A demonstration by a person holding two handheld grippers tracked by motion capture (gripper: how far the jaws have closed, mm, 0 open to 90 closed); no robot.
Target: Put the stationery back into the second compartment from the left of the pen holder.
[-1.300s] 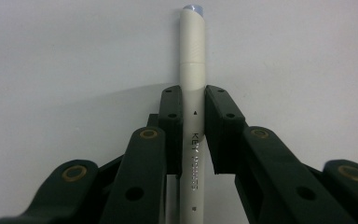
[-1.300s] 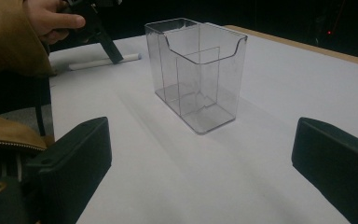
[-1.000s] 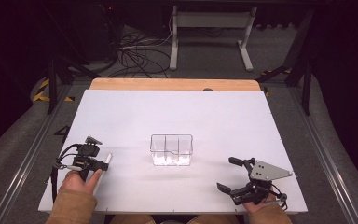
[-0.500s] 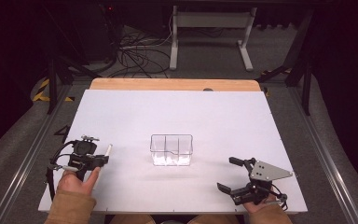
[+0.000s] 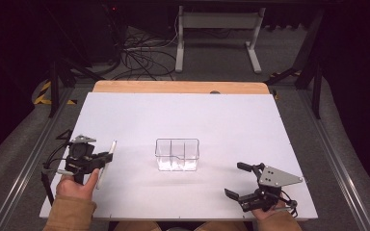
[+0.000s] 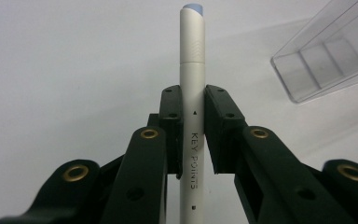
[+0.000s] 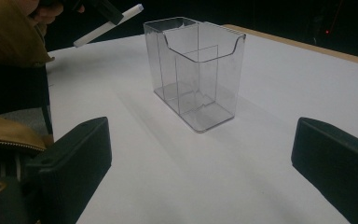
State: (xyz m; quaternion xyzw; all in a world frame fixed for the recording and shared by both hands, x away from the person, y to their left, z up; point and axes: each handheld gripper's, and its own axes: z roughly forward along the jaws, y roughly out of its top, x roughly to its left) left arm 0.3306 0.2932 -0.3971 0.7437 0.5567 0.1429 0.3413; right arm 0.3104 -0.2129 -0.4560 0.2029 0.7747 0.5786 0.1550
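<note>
I see my left tool (image 6: 192, 135) clamped on a slim white pen (image 6: 192, 84) marked KEY POINTS, now lifted off the desk (image 5: 139, 115) left of the clear organizer (image 5: 177, 155), right tool (image 5: 243, 182) agape.

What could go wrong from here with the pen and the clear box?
1. The left hand-held gripper pinches the pen with narrow pads partway along its barrel; the long free end could pivot or slip while carried.
2. The clear box stands loose and looks light, with narrow compartments; a misaimed pen tip may catch the rim and push or tip it.
3. The right hand-held gripper rests open, away from the box, so nothing steadies it.
</note>
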